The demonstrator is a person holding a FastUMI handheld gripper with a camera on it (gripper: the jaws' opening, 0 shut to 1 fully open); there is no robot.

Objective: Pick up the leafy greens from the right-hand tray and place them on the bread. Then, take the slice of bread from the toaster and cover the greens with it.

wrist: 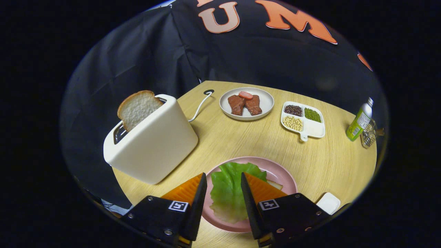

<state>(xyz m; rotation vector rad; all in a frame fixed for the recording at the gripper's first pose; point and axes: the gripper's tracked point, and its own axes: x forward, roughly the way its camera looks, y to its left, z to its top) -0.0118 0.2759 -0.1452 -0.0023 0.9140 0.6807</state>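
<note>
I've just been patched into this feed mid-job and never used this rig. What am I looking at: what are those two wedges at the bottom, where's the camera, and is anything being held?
The camera rides on hand-held tongs; the wedges are its two fingers, apart and gripping nothing. Between them lies the lettuce leaf, on bread on a pink plate. On the round wooden table, ahead to the left, a white toaster holds a bread slice. Beyond are a plate of meat, a divided tray of beans and a green bottle.

Round light-wood table [330,162]; black cloth wall [137,62] draped behind; even overhead light.
</note>
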